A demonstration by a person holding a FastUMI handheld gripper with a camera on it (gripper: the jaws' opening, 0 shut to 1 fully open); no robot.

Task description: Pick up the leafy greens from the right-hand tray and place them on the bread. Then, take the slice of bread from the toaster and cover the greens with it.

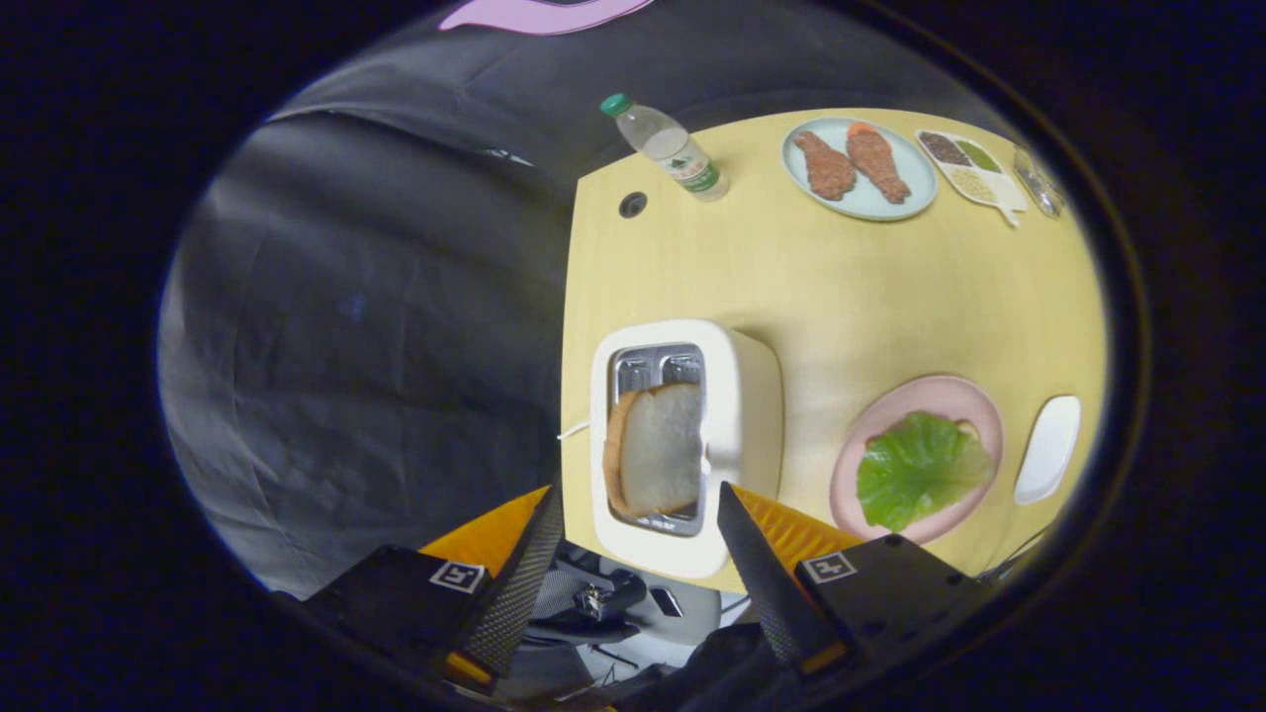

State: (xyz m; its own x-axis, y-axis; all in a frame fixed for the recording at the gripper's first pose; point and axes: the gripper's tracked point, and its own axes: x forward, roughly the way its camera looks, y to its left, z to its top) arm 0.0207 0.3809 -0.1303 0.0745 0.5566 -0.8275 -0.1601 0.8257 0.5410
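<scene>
Above the near edge of the yellow table [841, 297], the gripper [638, 504] hangs with its fingers spread wide, holding nothing. Just ahead of them and between the tips stands the white toaster [737, 415], a slice of bread [658, 450] sticking up out of its slot. Right of the toaster a pink plate [945, 391] carries the leafy greens [920, 470], spread over bread that barely peeks out beneath. Beside it lies an empty white tray [1048, 450]. Far beyond stand a water bottle [673, 148], a blue plate [895, 203] of meat and a divided dish [974, 168].
</scene>
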